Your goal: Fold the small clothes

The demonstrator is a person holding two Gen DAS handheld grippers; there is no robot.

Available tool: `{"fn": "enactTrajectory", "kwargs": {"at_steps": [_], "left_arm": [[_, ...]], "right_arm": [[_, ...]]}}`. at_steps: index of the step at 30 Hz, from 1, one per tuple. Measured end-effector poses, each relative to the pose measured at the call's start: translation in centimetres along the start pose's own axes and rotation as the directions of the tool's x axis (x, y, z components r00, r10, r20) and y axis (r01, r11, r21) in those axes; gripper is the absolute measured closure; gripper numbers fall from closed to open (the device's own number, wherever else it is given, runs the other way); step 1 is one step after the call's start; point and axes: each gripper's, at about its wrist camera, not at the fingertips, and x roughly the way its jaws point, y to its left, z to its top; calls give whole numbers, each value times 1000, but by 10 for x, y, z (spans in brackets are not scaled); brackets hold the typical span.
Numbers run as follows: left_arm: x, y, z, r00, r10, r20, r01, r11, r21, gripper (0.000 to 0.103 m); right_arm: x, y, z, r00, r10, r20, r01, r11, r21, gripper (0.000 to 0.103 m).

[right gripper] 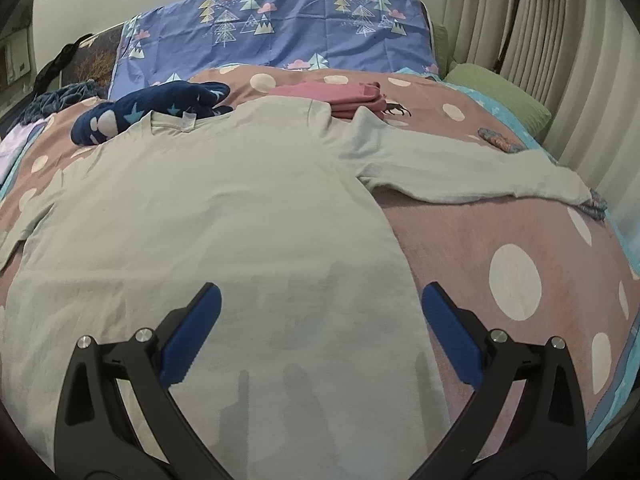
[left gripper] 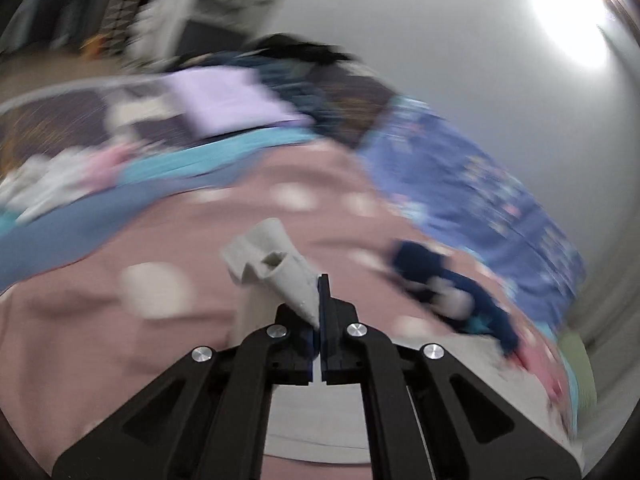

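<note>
Folding barely begun: pale grey-green long-sleeved cotton shirt (right gripper: pixel 224 200) spread flat on the pink spotted bedspread (right gripper: pixel 520 248), one sleeve stretched out right of the right gripper (right gripper: pixel 320 304). Right jaws spread wide, hovering just above the hem, nothing held. Left gripper (left gripper: pixel 318 312) pressed together, pinching a cuff of the shirt, fabric bunched just ahead of its tips. Folded pink garment (right gripper: pixel 344 98) lying far ahead, beyond the collar.
</note>
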Motion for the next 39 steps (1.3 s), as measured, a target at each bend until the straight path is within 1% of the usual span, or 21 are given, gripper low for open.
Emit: {"fn": "enactTrajectory", "kwargs": {"at_steps": [2, 3, 5, 8, 11, 12, 13, 15, 16, 17, 18, 19, 21, 23, 27, 28, 30, 32, 33, 37, 39], "left_arm": [[1, -55, -7, 996, -89, -10, 89, 992, 87, 102], [0, -93, -16, 987, -157, -31, 160, 977, 144, 102], [1, -137, -33, 971, -228, -67, 237, 949, 207, 102], [8, -215, -84, 923, -340, -179, 380, 874, 304, 102], [24, -260, -141, 872, -378, -311, 473, 816, 333, 102], [31, -267, -156, 861, -376, -344, 486, 808, 334, 102], [41, -276, -177, 842, -368, -395, 504, 799, 327, 102], [58, -287, -208, 812, -349, -468, 522, 793, 315, 102], [63, -289, -223, 804, -333, -493, 523, 790, 320, 102], [68, -290, -236, 798, -317, -513, 522, 789, 324, 102], [70, -289, -249, 789, -306, -533, 522, 791, 319, 102], [74, -286, -255, 779, -304, -548, 523, 797, 302, 102], [80, -276, -260, 771, -302, -561, 516, 813, 271, 102], [83, -266, -261, 758, -316, -570, 518, 824, 232, 102], [81, -266, -260, 753, -330, -569, 529, 818, 226, 102], [81, -269, -261, 753, -330, -569, 532, 815, 230, 101], [79, -270, -263, 752, -332, -570, 536, 811, 234, 100], [78, -271, -265, 745, -347, -570, 545, 810, 219, 97], [78, -271, -266, 741, -357, -569, 549, 809, 208, 96], [79, -275, -270, 730, -376, -572, 568, 798, 201, 96], [80, -276, -271, 721, -391, -572, 581, 791, 192, 96]], "right_arm": [[1, -7, -1, 1000, 4, 1, -4, 1000, 10, 2], [2, -9, -1, 1000, 2, 2, -2, 1000, 13, 2], [3, -18, -1, 1000, -4, 5, 4, 1000, 23, 2], [6, -34, 3, 1000, -3, 14, 3, 999, 52, 2], [8, -48, 9, 999, -1, 49, -3, 998, 67, 2], [9, -53, 13, 998, 19, 59, -24, 997, 73, 2], [11, -58, 18, 997, 51, 64, -56, 995, 81, 4], [18, -65, 32, 986, 156, 57, -162, 980, 117, 20], [22, -68, 39, 976, 213, 45, -217, 966, 141, 34], [31, -68, 49, 953, 302, 19, -301, 938, 170, 42], [38, -66, 56, 935, 355, -5, -348, 920, 182, 59], [47, -61, 64, 913, 406, -38, -392, 900, 192, 67], [65, -45, 80, 865, 496, -79, -474, 858, 197, 67], [81, -23, 92, 823, 556, -114, -533, 826, 184, 67], [117, 29, 109, 713, 664, -226, -634, 748, 197, 61], [126, 41, 114, 697, 673, -248, -640, 740, 206, 60], [139, 60, 122, 678, 680, -279, -646, 732, 217, 60], [145, 76, 126, 675, 671, -307, -642, 739, 204, 60], [146, 85, 129, 680, 659, -321, -639, 748, 181, 60], [136, 101, 131, 720, 610, -331, -632, 773, 53, 50], [135, 96, 128, 736, 595, -323, -622, 783, 26, 49]]}}
